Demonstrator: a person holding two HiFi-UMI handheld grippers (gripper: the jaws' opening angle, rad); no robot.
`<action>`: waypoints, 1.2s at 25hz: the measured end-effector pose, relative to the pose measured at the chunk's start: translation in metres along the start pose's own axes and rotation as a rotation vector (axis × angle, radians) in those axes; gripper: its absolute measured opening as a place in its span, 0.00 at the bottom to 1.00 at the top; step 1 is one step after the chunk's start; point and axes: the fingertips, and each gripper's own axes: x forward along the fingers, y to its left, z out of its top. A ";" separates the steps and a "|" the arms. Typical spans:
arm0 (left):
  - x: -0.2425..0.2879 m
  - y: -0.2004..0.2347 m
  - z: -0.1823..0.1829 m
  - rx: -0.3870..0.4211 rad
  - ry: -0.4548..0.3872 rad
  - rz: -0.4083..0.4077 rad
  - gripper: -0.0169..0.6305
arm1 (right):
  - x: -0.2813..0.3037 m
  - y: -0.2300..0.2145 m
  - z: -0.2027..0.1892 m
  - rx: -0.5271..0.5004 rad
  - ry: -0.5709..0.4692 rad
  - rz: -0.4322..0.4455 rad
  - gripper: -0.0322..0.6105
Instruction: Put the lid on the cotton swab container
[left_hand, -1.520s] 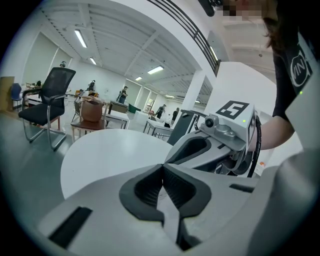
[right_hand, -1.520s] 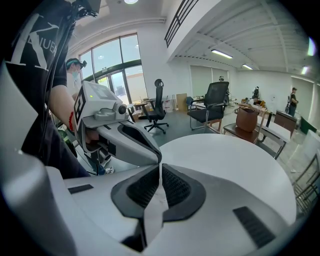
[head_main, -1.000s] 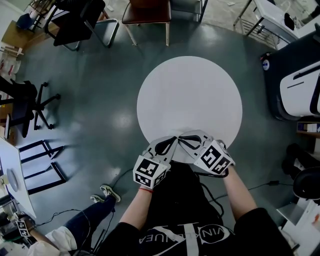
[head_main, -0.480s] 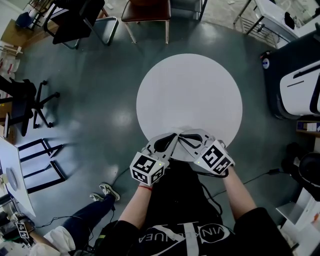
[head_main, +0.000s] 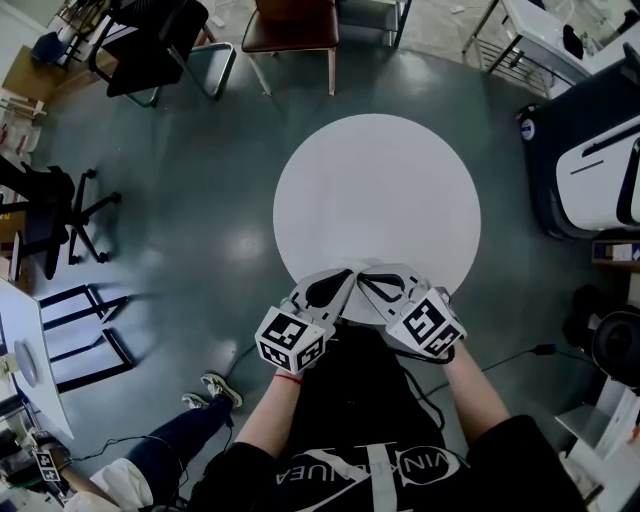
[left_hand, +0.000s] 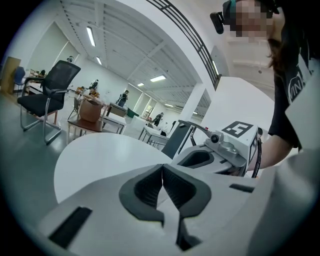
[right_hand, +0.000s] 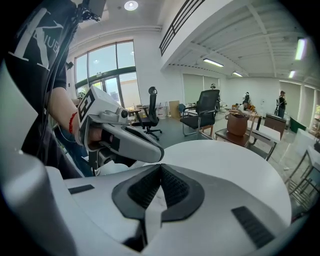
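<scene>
Hovering over the near edge of the one round white bench, two grippers sit side by side, tips close together. The left gripper has its fingers pressed together on nothing; the right gripper is closing its fingers pad to pad, likewise empty. Where the container and lid are, I cannot tell.

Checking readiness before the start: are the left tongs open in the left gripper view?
No, the left tongs are shut, dark pads touching with nothing between them.
</scene>
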 end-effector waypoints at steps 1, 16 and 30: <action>-0.001 -0.001 0.001 0.003 0.003 -0.006 0.04 | -0.001 0.000 0.001 0.002 0.004 -0.004 0.05; -0.019 -0.030 0.025 0.074 0.014 -0.064 0.04 | -0.048 0.009 0.025 0.151 -0.091 -0.041 0.05; -0.036 -0.054 0.056 0.140 -0.032 -0.069 0.04 | -0.081 0.021 0.056 0.131 -0.161 -0.055 0.05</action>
